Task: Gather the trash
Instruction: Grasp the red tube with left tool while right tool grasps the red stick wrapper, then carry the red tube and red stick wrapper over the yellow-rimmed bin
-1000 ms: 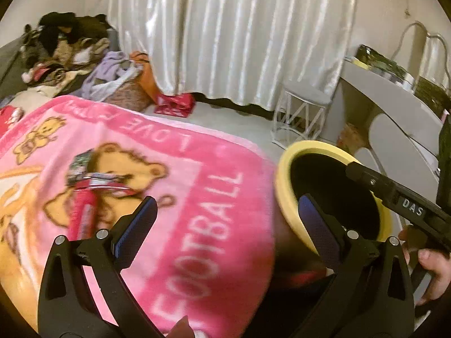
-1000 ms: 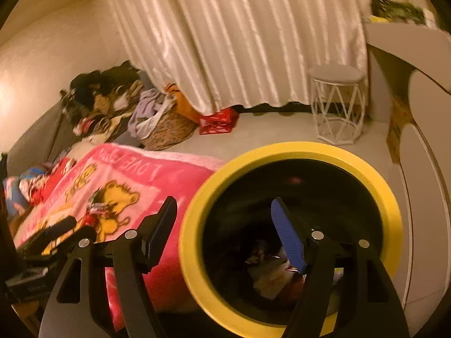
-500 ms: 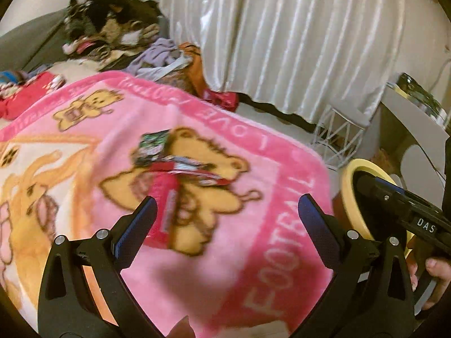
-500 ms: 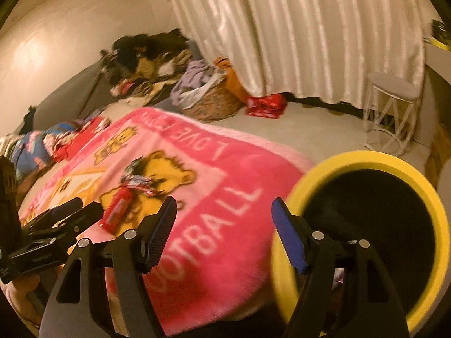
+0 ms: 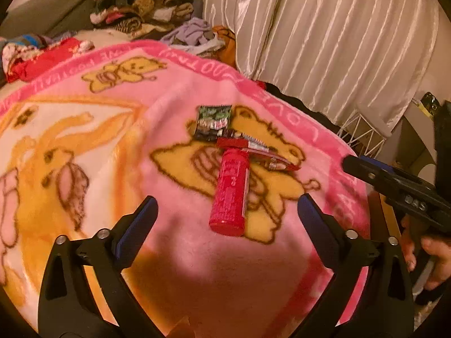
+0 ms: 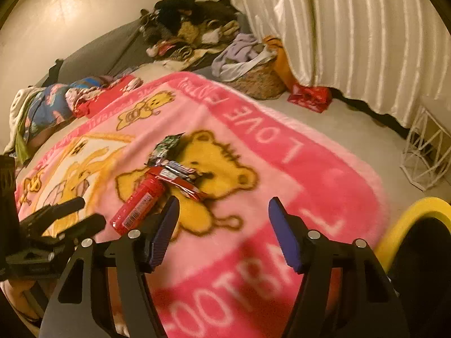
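While both jaw pairs are narrowing on nothing, the left gripper (image 5: 227, 211) is aimed at the red tube (image 5: 229, 191), seemingly litter, on the pink blanket (image 5: 112, 146); the right gripper (image 6: 222, 225) is held nearby.

This is a lived-in bedroom in a home. A bed fills most of both views, spread with a pink fleece blanket (image 6: 282, 169) printed with yellow teddy bears and the words LOVE and FOOTBALL. At the far end of the bed lies an untidy heap of clothes (image 6: 191, 28), and a woven laundry basket (image 6: 253, 79) stuffed with more garments stands on the floor just beside it. Long pale satin curtains (image 5: 338, 36) hang to the floor along the far wall. A small white wire-frame stool (image 6: 425, 155) stands near them. A yellow-rimmed bin (image 6: 408, 219) sits by the bed's edge.
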The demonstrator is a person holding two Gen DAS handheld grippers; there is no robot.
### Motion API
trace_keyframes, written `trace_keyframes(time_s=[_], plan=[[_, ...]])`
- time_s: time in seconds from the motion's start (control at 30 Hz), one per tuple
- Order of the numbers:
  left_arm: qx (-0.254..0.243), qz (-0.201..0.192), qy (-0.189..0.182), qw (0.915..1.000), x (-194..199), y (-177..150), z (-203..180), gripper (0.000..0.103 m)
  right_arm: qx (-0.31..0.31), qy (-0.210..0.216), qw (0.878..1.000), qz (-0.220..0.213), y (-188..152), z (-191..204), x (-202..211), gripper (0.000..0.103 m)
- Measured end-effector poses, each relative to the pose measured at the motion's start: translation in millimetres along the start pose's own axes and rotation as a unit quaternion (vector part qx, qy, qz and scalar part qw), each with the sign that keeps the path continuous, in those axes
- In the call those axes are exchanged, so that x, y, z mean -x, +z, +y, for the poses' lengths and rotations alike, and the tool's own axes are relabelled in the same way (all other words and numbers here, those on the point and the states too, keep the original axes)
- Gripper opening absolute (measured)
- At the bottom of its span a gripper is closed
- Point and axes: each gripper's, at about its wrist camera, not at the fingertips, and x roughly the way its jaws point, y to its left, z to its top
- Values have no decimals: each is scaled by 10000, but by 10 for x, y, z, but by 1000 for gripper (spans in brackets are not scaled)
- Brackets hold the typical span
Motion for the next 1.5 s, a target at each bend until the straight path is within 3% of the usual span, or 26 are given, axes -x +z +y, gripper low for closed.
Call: trace_keyframes(time_s=[0.2, 0.43, 0.5, 0.7, 0.87, 1.5], plan=[[275, 295, -231, 9989, -146, -71, 134, 63, 244, 259, 9992, 202, 117, 175, -300, 50], [330, 414, -406, 9978, -235, -109, 153, 51, 426, 311, 9964, 669, 174, 280, -701, 40], [310, 434, -419, 9977, -253, -117, 143, 47, 433, 334, 9951, 820, 146, 303, -798, 28], [283, 498, -440, 9974, -320, -137, 131, 39, 226, 504, 9937, 970, 29, 300, -773, 11], [346, 588, -517, 9963, -386, -145, 136, 28, -4, 580, 9938, 949, -45, 268, -586, 10], [247, 76, -800, 9965, -3, -54, -65, 26, -327, 342, 9986, 222, -312, 234, 208, 10]])
